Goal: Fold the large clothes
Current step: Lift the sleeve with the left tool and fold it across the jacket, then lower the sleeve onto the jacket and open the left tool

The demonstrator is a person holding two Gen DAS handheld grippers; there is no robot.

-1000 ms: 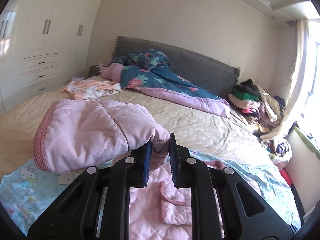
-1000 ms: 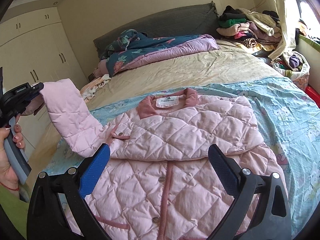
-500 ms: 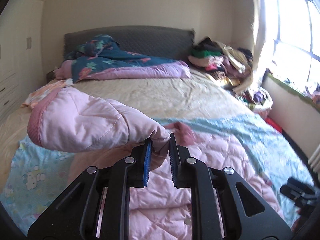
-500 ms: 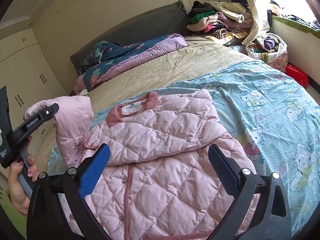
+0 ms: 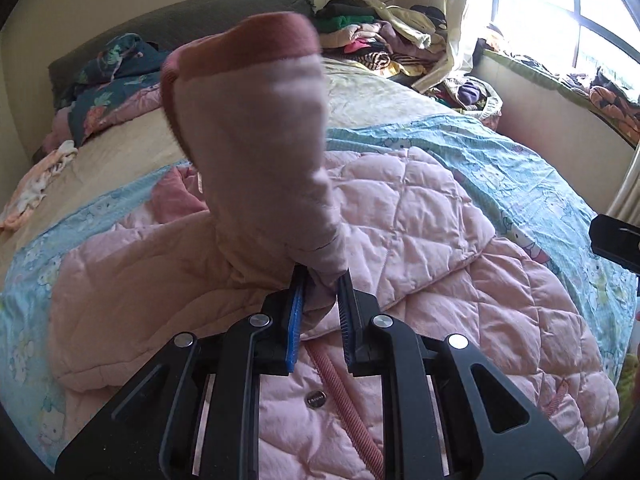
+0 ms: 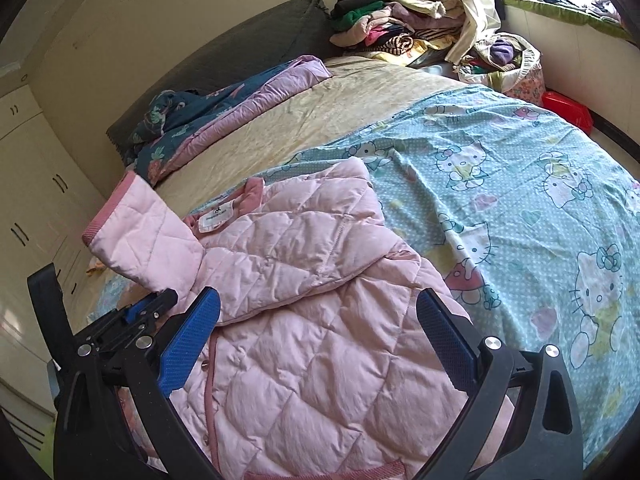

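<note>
Left wrist view: the left tool is clamped on the sleeve of the pink quilted jacket, which lies front-up on the cartoon-print sheet near the foot of the bed. The sleeve rises from the pinch with its darker ribbed cuff uppermost — long axis pointing up and away from the tool, toward the collar. Right wrist view: the right tool hangs above the jacket's lower front with its jaws spread wide and nothing between them. The jacket body lies directly below and ahead of the left tool — judged, the sleeve needs laying inward across the chest, and the left hand alone is placed to do it.
</note>
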